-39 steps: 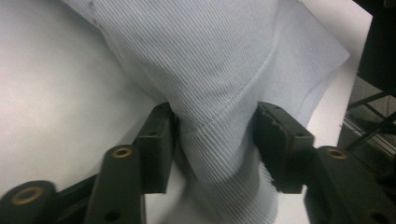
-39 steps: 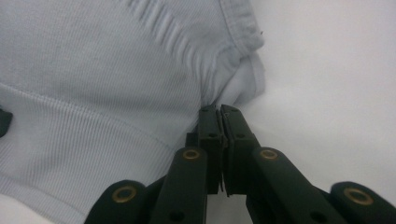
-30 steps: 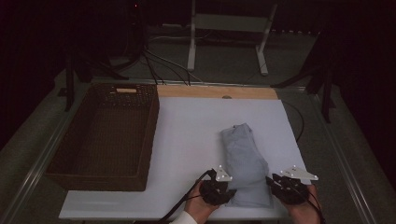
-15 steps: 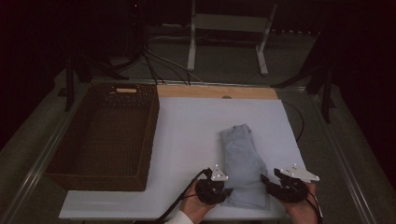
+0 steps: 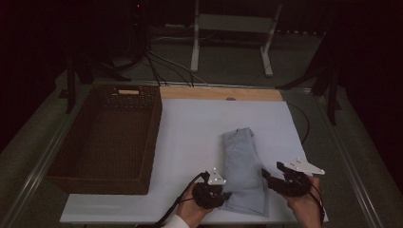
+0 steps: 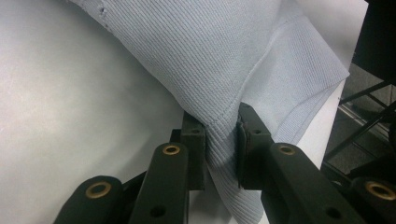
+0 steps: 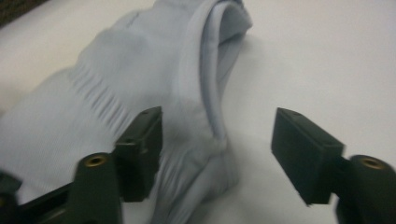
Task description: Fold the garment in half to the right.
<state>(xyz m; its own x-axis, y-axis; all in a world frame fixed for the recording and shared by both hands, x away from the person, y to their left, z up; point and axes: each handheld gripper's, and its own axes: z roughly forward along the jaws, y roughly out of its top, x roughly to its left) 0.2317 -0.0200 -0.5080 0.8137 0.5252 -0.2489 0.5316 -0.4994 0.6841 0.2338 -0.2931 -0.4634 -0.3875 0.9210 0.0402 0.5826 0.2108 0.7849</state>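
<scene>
High view: a folded pale-blue ribbed cloth (image 5: pixel 243 168) lies near-right on the white tabletop (image 5: pixel 199 128), with a dark woven basket (image 5: pixel 107 137) left and a dim room beyond. Left gripper (image 5: pixel 223 195) pinches the cloth's near hem; right gripper (image 5: pixel 264 175) has just been opening, jaws released astride the cloth's edge.

Right gripper (image 7: pixel 217 154): black jaws standing wide, having just been opening. Pale blue ribbed knit garment, folded (image 7: pixel 140 88), is lying on the white tabletop (image 7: pixel 327 56); its edge is sitting between the jaws (pads not pressing).
</scene>
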